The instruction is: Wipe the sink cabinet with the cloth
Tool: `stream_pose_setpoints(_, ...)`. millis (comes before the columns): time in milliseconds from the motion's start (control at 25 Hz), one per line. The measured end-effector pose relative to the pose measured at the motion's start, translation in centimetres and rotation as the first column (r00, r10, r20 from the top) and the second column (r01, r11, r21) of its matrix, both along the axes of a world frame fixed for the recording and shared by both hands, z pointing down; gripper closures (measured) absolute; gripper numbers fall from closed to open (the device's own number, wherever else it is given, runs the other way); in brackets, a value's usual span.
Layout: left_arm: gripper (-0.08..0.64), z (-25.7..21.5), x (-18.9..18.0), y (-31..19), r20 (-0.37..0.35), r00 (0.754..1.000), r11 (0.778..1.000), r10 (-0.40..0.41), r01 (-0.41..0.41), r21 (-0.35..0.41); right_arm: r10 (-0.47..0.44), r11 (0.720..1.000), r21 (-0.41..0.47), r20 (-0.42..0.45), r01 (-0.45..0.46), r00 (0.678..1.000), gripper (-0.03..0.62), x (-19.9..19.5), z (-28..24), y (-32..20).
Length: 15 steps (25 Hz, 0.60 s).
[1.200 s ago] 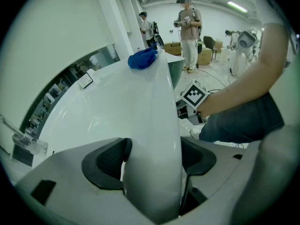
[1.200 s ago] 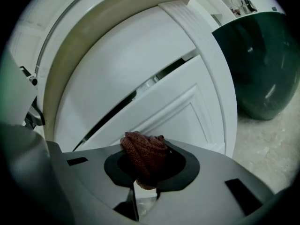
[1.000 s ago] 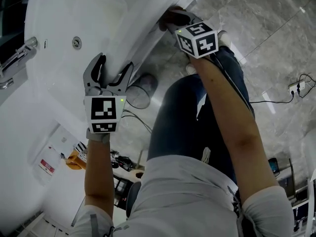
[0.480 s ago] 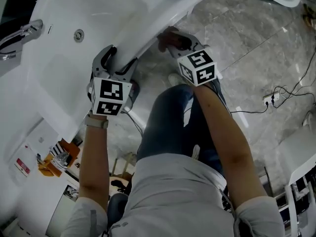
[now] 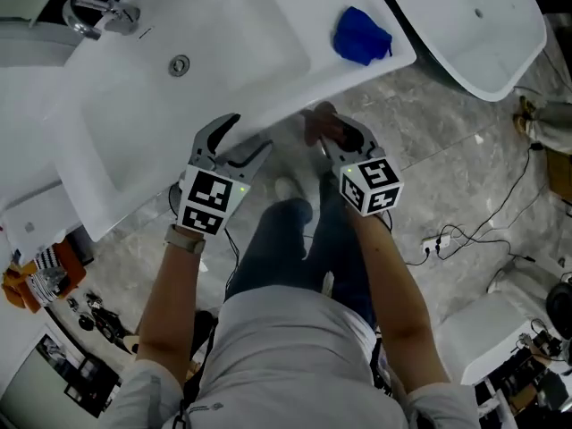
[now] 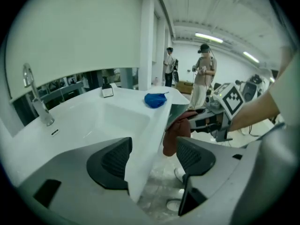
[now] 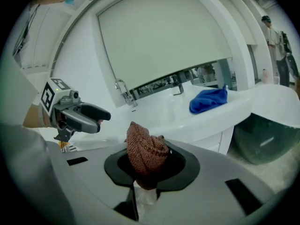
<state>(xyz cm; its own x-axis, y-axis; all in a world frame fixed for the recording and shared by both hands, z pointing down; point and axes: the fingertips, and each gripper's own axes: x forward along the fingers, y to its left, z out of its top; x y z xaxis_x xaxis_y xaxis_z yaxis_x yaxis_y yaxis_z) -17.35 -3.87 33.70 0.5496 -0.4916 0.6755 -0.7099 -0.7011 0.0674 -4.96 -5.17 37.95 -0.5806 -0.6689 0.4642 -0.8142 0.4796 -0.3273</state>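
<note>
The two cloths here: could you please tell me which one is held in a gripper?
The brown cloth, clamped in the jaws of the right gripper. The blue cloth lies loose on the sink top, with no gripper touching it.

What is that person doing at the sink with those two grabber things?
A person stands at a white sink with a gripper in each hand. The right gripper has its jaws shut on a bunched brown cloth, held close under the sink's front edge, ready for wiping the cabinet. The left gripper is open, with the front edge of the sink between its jaws. A blue cloth lies on the sink top, untouched.
</note>
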Motion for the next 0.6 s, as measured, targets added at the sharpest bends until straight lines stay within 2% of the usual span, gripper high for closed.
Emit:
stream_pose_setpoints(80, 0.238, -1.9, 0.2, 0.1, -0.085, 0.995, 0.998, -0.057, 0.057, -0.003, -0.044, 0.999, 0.018, -0.016, 0.044, 0.999, 0.517, -0.2, -1.9, -0.2)
stream_pose_setpoints(160, 0.238, -3.7, 0.4, 0.2, -0.135, 0.987, 0.996, -0.092, 0.094, 0.007, -0.073, 0.997, 0.023, -0.02, 0.074, 0.997, 0.517, -0.4, -3.7, -0.3)
stream_pose_setpoints(320, 0.239, -7.2, 0.3, 0.9, -0.162, 0.977, 0.987, -0.141, 0.151, 0.052, -0.122, 0.992, 0.028, -0.019, 0.122, 0.992, 0.517, -1.0, -7.5, -0.1)
stream_pose_setpoints(480, 0.241, -10.8, -0.2, 1.7, -0.239, 0.948, 0.969, -0.21, 0.234, 0.075, -0.185, 0.981, 0.056, -0.026, 0.186, 0.982, 0.517, -1.6, -11.3, 0.3)
stream_pose_setpoints(600, 0.252, -12.8, -1.0, 1.5, -0.266, 0.926, 0.948, -0.268, 0.302, 0.096, -0.233, 0.969, 0.08, -0.017, 0.234, 0.972, 0.517, -2.4, -13.9, 0.2)
